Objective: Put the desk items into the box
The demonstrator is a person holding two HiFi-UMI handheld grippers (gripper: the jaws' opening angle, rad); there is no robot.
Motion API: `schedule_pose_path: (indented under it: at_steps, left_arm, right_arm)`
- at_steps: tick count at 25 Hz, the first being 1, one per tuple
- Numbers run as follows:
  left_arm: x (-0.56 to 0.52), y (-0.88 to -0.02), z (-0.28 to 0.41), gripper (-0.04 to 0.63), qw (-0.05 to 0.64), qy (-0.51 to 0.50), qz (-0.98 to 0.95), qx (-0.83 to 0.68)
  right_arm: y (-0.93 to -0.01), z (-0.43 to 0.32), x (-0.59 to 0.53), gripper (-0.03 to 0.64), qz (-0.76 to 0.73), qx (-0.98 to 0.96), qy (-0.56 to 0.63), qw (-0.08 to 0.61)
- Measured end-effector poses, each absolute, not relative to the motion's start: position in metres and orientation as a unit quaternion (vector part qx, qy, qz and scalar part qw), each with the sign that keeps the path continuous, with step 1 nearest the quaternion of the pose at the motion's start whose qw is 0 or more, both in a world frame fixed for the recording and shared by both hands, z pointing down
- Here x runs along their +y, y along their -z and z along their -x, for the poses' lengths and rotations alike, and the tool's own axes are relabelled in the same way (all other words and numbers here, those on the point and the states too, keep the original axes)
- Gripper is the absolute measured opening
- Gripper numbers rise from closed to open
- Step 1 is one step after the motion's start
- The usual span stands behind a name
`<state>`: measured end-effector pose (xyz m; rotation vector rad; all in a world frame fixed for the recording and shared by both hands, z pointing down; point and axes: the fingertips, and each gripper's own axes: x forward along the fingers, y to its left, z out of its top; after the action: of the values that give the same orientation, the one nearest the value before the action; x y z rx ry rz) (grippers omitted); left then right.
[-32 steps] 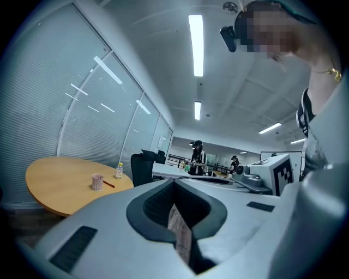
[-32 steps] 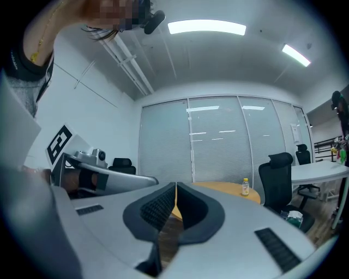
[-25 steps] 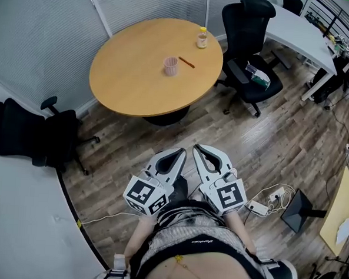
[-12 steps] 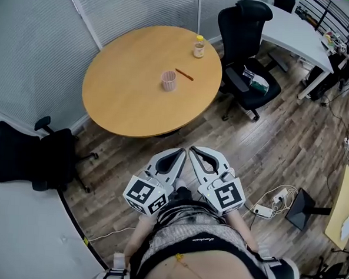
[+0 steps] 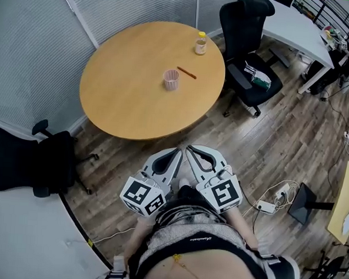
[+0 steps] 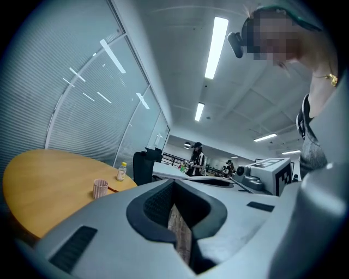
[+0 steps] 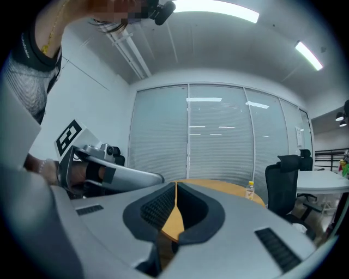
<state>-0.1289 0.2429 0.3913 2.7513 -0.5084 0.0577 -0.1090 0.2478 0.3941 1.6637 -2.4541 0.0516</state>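
Observation:
On the round wooden table point(image 5: 124, 97) stand a pink ribbed cup point(image 5: 171, 79) and a small yellow-capped bottle point(image 5: 200, 43), with a thin brown pencil point(image 5: 186, 72) lying between them. The left gripper view shows the same cup point(image 6: 100, 188) and bottle point(image 6: 121, 171). My left gripper point(image 5: 178, 152) and right gripper point(image 5: 189, 149) are held side by side against my body, over the floor and short of the table's near edge. Both are shut and hold nothing. In the right gripper view, the right gripper point(image 7: 175, 185) points at the table and the bottle point(image 7: 250, 189).
One black office chair point(image 5: 247, 34) stands at the table's right, another point(image 5: 26, 159) at the left by the wall. A white desk point(image 5: 296, 28) is at the back right. A power strip with cables point(image 5: 269, 204) lies on the wood floor. Blinds-covered glass walls stand behind the table.
The table with its items sits a little lower and nearer in the head view. Both grippers stay shut together in front of my body.

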Motion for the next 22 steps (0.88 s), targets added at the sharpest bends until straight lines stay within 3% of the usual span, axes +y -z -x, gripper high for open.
schedule_pose_path:
  at_steps: [22]
  left_arm:
    - [0.158,-0.393,0.073,-0.003,0.179,-0.019,-0.961,-0.21]
  right_arm:
    - [-0.391,0.058,0.157,0.025,-0.53,-0.845,-0.024,0.064]
